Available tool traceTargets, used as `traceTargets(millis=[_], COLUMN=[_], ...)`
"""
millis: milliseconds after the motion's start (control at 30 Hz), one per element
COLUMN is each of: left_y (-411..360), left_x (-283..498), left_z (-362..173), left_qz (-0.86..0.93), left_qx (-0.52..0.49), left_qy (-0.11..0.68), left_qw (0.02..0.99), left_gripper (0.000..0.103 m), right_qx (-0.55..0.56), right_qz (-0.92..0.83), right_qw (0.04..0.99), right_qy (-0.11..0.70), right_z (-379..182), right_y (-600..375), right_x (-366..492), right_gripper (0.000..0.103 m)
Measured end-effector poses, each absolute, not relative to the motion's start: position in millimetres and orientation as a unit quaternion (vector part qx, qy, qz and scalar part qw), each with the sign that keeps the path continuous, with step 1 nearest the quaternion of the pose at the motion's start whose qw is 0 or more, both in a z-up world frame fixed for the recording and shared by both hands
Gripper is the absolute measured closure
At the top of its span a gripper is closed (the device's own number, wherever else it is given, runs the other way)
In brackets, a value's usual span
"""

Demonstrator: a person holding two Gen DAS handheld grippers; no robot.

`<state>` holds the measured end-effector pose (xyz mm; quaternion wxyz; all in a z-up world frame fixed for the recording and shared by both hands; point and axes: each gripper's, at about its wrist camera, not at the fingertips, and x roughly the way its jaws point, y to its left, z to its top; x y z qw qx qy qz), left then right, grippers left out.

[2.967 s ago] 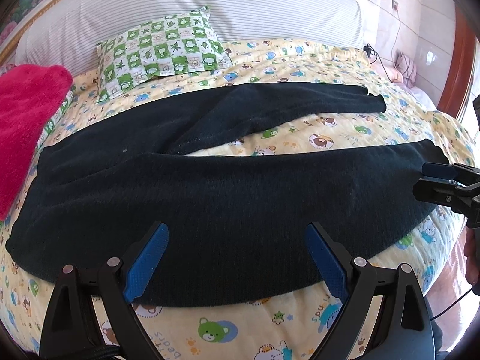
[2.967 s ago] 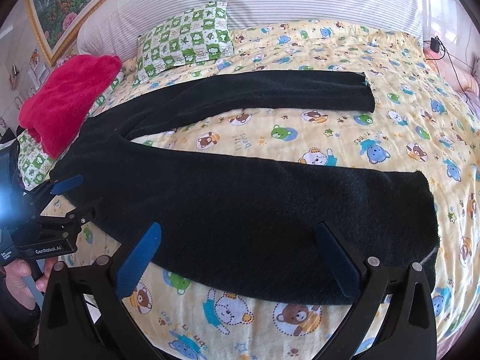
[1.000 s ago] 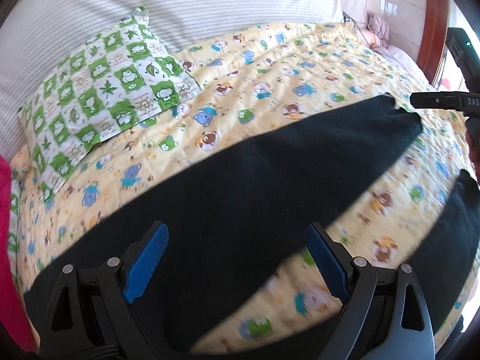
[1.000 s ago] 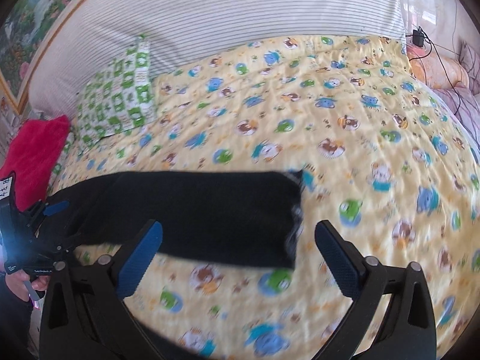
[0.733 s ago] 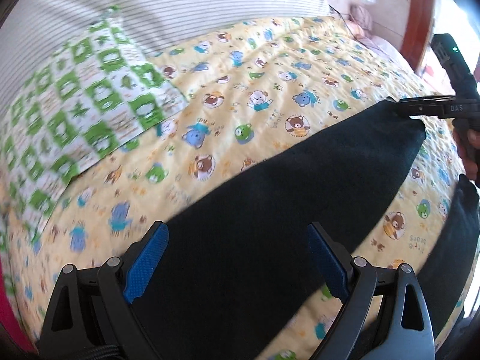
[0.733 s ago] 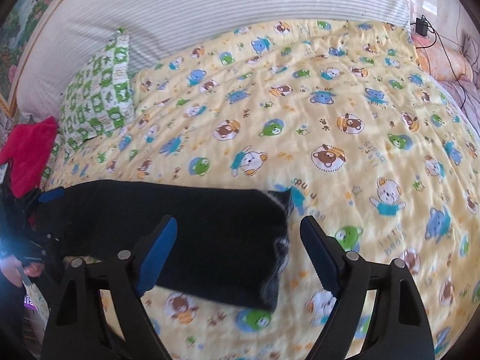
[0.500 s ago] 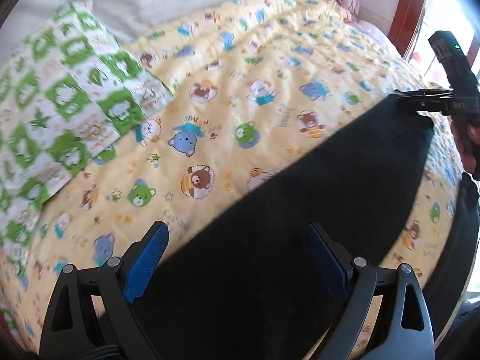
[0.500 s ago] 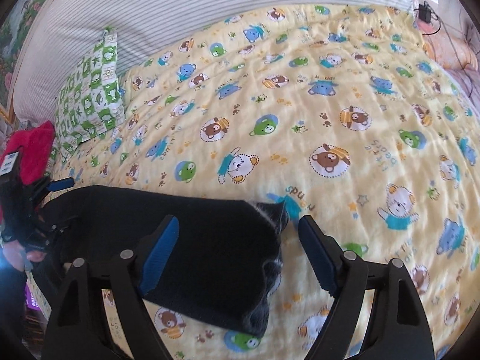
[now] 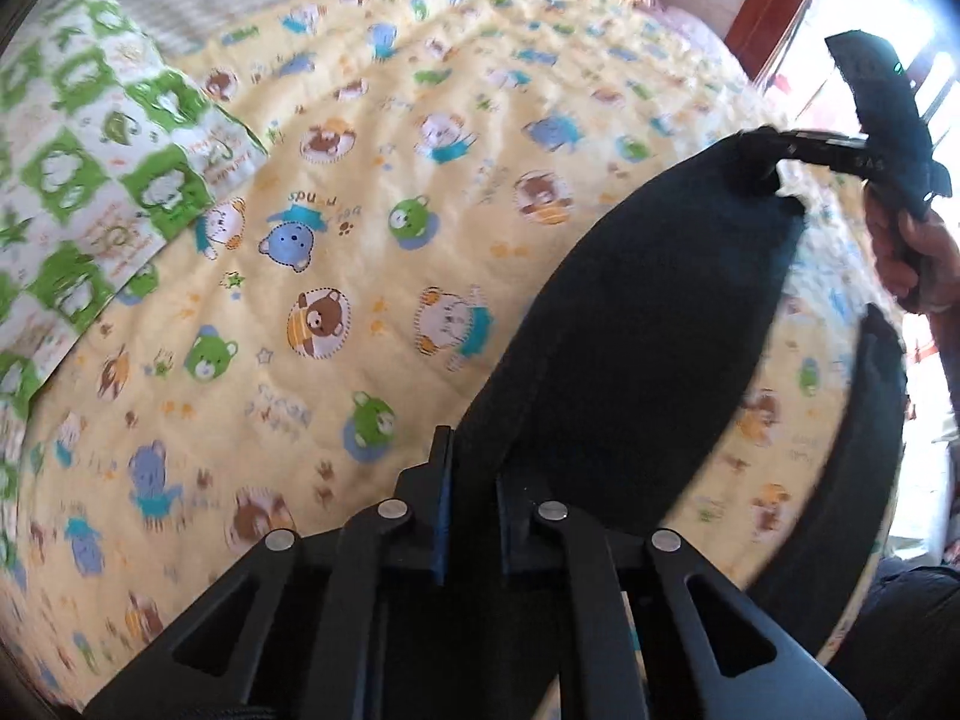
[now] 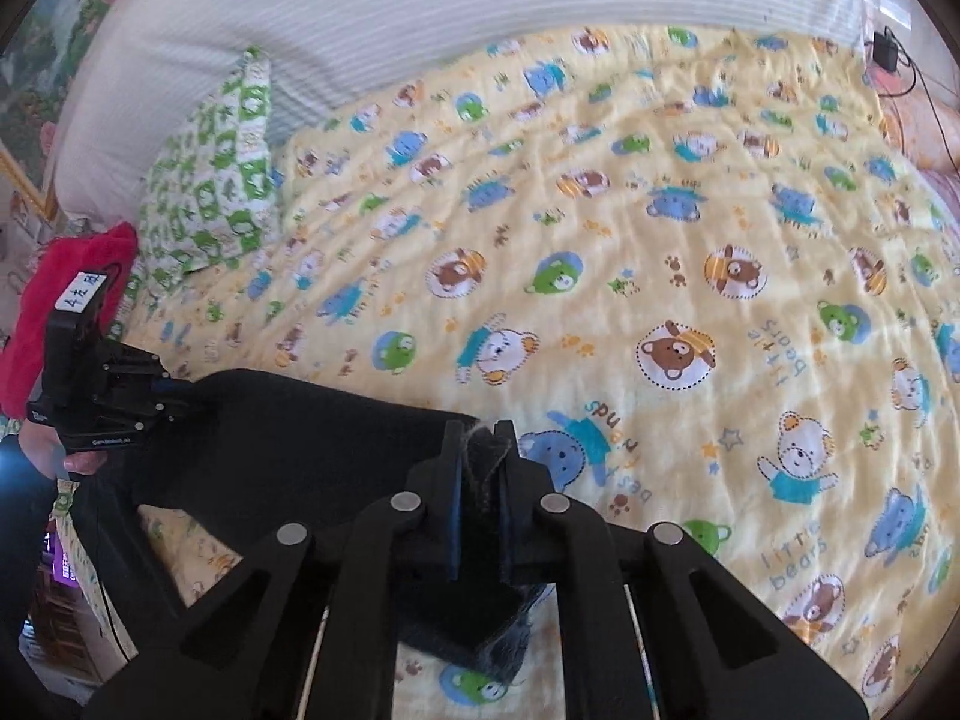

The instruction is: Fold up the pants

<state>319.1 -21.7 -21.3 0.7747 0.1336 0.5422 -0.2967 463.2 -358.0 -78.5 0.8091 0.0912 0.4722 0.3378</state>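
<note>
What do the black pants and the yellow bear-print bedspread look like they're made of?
The black pants look like a soft, matte knit or fleece: no sheen, and fuzzy grey fibres show at the cuff pinched in the right tool. The left tool pinches the other end. The bedspread looks like thin printed cotton, possibly quilted, judging by its matte surface and fine puckered wrinkles.

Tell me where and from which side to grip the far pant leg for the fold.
Grip the far pant leg at its two ends, as both claws do now: the left claw shut on the end nearest the pillow, the right claw on the cuff. Come along the leg's length from outside each end; the long flat strip stays taut that way.
</note>
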Motion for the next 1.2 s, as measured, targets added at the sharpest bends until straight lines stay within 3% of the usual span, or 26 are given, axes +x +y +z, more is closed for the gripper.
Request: traceTargets(millis=[567, 1200], left_y=[-29.0, -38.5], left_x=[160.6, 58.3], left_z=[30.3, 4.5], left_qz=[-0.336, -0.345], left_qx=[0.08, 0.041], left_qy=[0.493, 0.493], left_qw=[0.798, 0.798], left_gripper=[0.096, 0.096], right_qx=[0.071, 0.046], right_qz=[0.379, 0.376], right_qw=[0.828, 0.834], right_qy=[0.408, 0.401], right_z=[-46.5, -74.4], right_y=[-418.6, -459.9], right_x=[348.8, 235.5], right_gripper=[0.094, 0.094])
